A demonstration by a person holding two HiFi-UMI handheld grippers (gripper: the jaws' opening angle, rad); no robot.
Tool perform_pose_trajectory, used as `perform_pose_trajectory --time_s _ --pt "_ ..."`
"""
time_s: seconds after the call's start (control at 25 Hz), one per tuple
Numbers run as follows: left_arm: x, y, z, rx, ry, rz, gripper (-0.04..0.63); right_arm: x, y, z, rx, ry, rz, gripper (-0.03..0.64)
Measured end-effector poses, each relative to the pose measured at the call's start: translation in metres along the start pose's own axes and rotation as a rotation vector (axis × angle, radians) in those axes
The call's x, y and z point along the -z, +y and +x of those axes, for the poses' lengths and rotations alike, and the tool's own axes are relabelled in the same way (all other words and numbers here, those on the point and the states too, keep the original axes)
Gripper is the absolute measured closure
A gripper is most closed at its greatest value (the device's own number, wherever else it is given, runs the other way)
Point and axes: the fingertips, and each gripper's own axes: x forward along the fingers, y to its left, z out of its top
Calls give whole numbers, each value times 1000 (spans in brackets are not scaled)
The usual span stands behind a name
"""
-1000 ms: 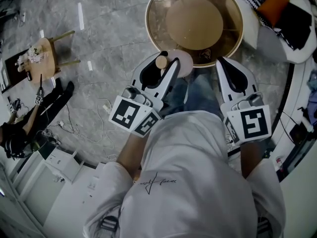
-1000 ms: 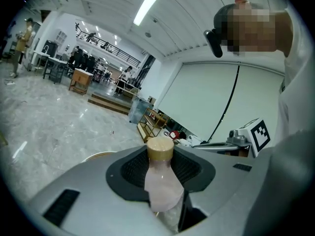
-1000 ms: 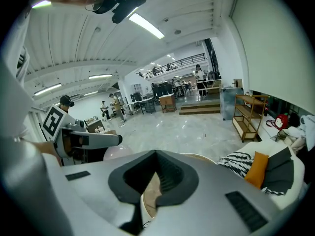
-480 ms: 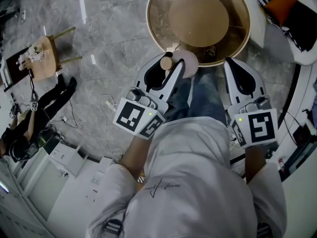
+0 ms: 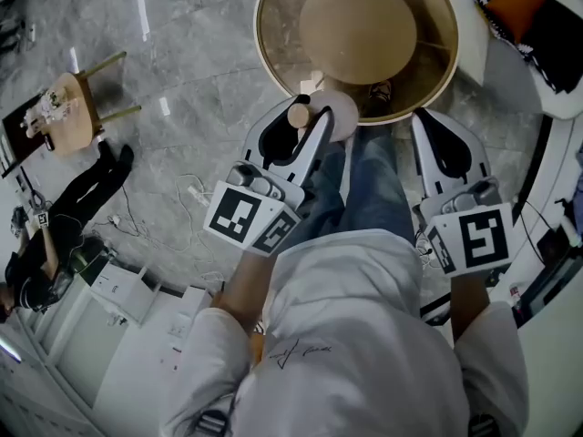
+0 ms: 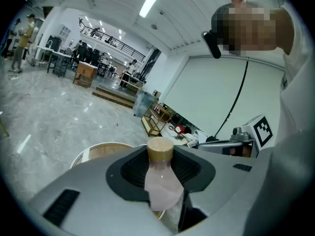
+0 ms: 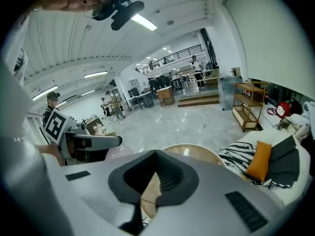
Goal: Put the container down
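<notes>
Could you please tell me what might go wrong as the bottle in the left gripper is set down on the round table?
The bottle looks tilted in the left gripper, which grips it just below the cap, so it may tip over when released. It also hangs right at the round table's rim. If it is let go too soon, it could catch the edge or drop to the floor.

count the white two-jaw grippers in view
2. The left gripper, head view's left, is shut on a pink tan-capped container; the right gripper, opposite, is shut and empty.
</notes>
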Motion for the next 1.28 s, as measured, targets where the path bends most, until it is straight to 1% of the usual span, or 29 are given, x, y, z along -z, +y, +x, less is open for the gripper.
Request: perform_pose_trajectory --time_s 0.48,0.6,0.76,0.88,1.0,1.12,1.28 --pt "19 20 29 -22 12 -10 449 23 -10 29 -31 29 -16 601" --pt "25 28 34 -37 13 -8 449 26 -15 37 -27 32 -14 601" --pt "31 37 43 -76 11 15 449 30 -26 45 -8 45 -11 600" --pt "38 45 51 -93 15 -3 449 36 -31 52 -13 56 9 601" --pt "43 50 59 -90 18 -5 449 41 -34 58 -16 62 8 601" --pt "46 52 64 -72 17 -3 449 43 -34 64 -10 57 -27 600" --pt "53 61 77 -78 22 -1 449 52 -27 77 -48 73 -52 600"
